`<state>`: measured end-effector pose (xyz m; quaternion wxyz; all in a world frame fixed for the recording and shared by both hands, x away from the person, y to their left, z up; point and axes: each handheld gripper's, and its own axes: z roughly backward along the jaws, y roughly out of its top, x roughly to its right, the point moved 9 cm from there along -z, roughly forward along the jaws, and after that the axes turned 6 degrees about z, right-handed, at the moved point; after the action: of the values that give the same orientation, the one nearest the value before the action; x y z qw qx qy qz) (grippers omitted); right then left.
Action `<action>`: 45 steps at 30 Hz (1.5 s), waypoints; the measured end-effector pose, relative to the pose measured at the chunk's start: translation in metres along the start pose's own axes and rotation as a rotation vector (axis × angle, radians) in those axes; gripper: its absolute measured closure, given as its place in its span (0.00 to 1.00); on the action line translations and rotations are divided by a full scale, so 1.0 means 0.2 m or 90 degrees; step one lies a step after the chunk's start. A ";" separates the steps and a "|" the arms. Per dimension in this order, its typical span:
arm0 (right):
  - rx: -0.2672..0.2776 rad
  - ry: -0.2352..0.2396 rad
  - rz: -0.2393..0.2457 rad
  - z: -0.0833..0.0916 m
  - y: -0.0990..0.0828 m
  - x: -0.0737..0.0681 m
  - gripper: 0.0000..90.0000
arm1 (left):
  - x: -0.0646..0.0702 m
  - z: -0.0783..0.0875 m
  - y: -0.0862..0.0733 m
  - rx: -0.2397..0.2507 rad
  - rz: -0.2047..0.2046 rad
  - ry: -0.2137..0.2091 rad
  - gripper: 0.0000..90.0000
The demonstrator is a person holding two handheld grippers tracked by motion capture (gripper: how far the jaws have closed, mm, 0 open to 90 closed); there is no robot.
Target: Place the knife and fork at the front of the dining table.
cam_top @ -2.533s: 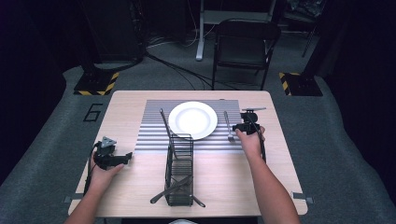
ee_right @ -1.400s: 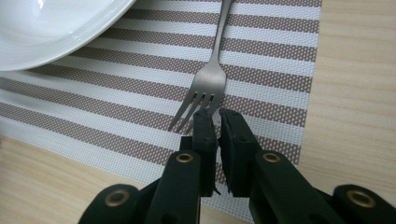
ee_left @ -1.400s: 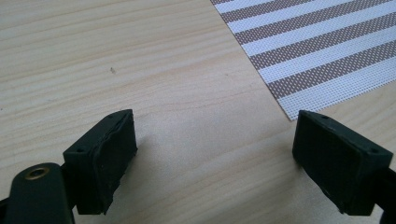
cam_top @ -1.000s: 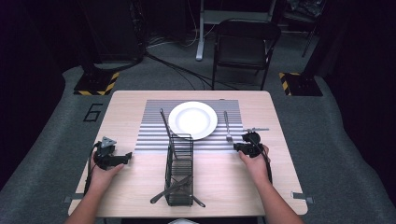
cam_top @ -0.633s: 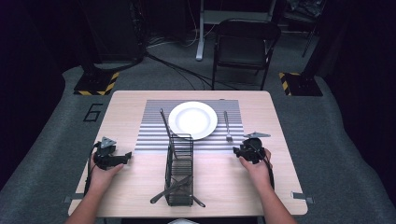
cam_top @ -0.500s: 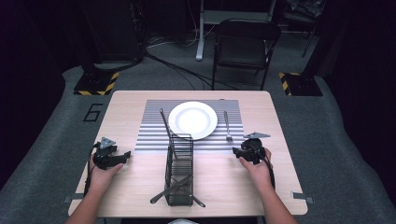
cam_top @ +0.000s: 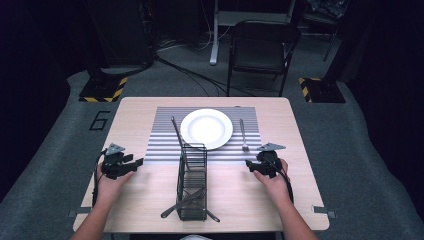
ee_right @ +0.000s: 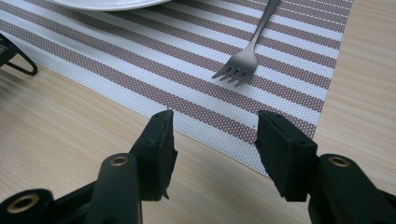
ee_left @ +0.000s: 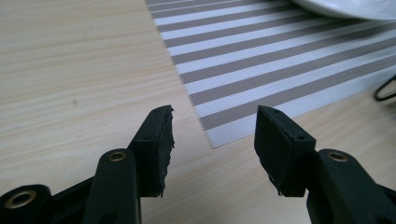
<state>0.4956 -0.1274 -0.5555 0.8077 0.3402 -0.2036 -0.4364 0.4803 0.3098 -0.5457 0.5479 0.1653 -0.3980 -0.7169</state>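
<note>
A light wood-grain table (cam_top: 150, 112) was seen in a dark room; grey carpet was laid around it; a black folding chair (cam_top: 262, 47) was placed beyond the far edge; cables were trailed over the floor; yellow-black striped blocks (cam_top: 102, 90) were set off the far corners; a "6" (cam_top: 100, 120) was marked on the floor by the far left corner.

A grey-and-white striped placemat (cam_top: 165, 145) was laid at the table's middle toward the far edge; a white plate (cam_top: 206, 128) was set on it; a black wire caddy (cam_top: 192, 182) was stood toward the near edge, with utensils crossed in it.

The fork (ee_right: 247, 53) was seen as plain matte silver, four-tined, unmarked; it was laid on the placemat's right part, just beside the plate, tines pointed toward the near edge.

The right gripper (ee_right: 212, 140) was held low near the table's right edge, just short of the placemat's near right corner; its jaws were found about half open, just opened further, nothing between them; the fork was left apart from it.

The left gripper (ee_left: 212, 140) was held near the left edge, by the placemat's near left corner; its jaws were found half open, just closed in, nothing gripped.

No brand text was readable.
</note>
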 end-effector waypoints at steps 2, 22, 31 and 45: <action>-0.002 0.000 0.001 0.00 0.00 0.00 0.51 | 0.04 0.01 0.01 -0.006 -0.008 -0.010 0.52; 0.023 0.034 -0.048 0.07 0.04 0.01 0.50 | 0.37 0.10 0.28 -0.014 -0.077 -0.085 0.56; 0.007 0.048 -0.022 0.06 0.03 -0.03 0.47 | 0.54 0.14 0.39 -0.004 -0.121 -0.125 0.56; 0.028 0.045 -0.031 0.08 0.05 -0.02 0.54 | 0.70 0.14 0.47 -0.007 -0.145 -0.152 0.59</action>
<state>0.4899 -0.1260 -0.5375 0.7958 0.3779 -0.1763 -0.4391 0.4753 0.1842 -0.4289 0.4128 0.1203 -0.4348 -0.7912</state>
